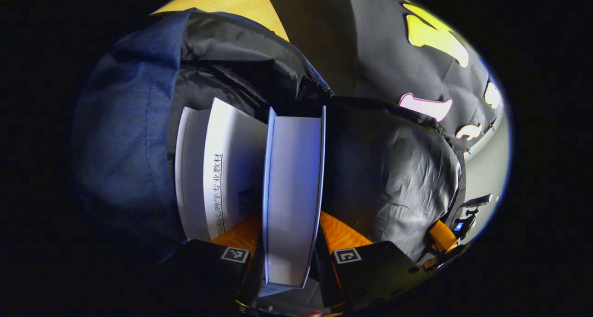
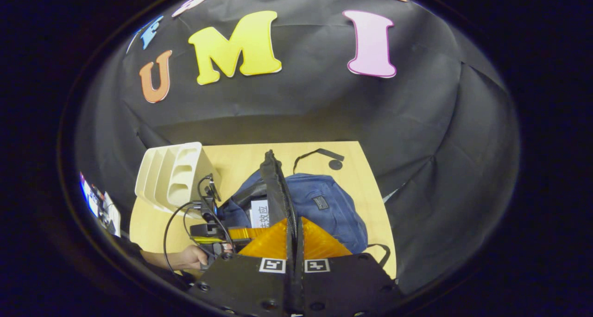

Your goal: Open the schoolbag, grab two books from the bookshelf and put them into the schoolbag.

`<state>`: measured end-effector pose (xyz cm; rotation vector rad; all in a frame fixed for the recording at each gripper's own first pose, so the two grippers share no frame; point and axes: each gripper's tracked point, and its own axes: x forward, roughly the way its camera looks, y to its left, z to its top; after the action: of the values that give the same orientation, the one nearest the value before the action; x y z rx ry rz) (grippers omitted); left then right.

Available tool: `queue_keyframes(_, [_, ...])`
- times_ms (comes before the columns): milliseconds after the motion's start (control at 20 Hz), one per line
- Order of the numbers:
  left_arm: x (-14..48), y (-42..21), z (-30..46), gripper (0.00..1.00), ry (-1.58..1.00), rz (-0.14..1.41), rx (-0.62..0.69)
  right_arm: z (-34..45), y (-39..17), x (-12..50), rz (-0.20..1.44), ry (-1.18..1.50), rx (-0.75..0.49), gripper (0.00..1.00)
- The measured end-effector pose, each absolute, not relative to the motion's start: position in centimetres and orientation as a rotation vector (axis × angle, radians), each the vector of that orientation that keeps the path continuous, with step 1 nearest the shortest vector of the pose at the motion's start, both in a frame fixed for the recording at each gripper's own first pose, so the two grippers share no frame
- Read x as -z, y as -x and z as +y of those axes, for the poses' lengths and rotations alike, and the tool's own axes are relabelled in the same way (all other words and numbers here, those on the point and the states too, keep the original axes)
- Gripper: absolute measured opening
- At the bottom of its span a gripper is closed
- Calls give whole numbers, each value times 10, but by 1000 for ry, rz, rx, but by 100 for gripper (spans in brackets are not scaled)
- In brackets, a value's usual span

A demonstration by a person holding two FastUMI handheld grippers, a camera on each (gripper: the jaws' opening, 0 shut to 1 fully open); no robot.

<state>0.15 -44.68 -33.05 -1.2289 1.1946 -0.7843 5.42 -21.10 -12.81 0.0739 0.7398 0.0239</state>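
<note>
On the wooden table in the right gripper view, a white desktop bookshelf stands at the left, its slots looking empty from this angle. Just to its right a hand carries the left gripper at the mouth of the blue schoolbag, which lies open with a white book showing inside. The right gripper is pinched narrow on the bag's zippered opening flap, lifting that edge upright so the mouth stays wide. In the left gripper view, the bag's blue shell rises at the left, then its black lining, then one white book already lodged within, printed cover facing out. Beside it stands the second book, clamped between the left gripper's orange fingers, page edge toward the camera and long axis running straight ahead into the pocket. The book points directly away from the left gripper, alongside the first, so the remaining move appears to be a push forward along that axis before letting go. The snag risk seems to lie with the black lining at the right.
</note>
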Motion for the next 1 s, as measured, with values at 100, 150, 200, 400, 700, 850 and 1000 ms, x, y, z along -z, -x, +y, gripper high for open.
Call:
queue_keyframes(100, [336,3,-450,55,1168,1238,783,-207,-55,129,741,-67,-37,0])
queue_keyframes(150, [337,8,-450,57,1139,1280,780,-205,-56,130,742,-58,-42,0])
queue_keyframes(200, [336,9,-449,60,1118,1296,768,-204,-56,132,743,-50,-46,0])
queue_keyframes(400, [337,15,-432,68,1032,1359,685,-199,-55,135,744,-45,-57,0])
queue_keyframes(700, [325,19,-373,71,766,1346,541,-188,-53,145,748,-62,-64,0])
queue_keyframes(850, [308,13,-336,84,604,1288,504,-176,-52,146,739,-87,-77,0])
queue_keyframes(1000, [285,5,-299,71,441,1189,465,-164,-50,149,724,-93,-85,0])
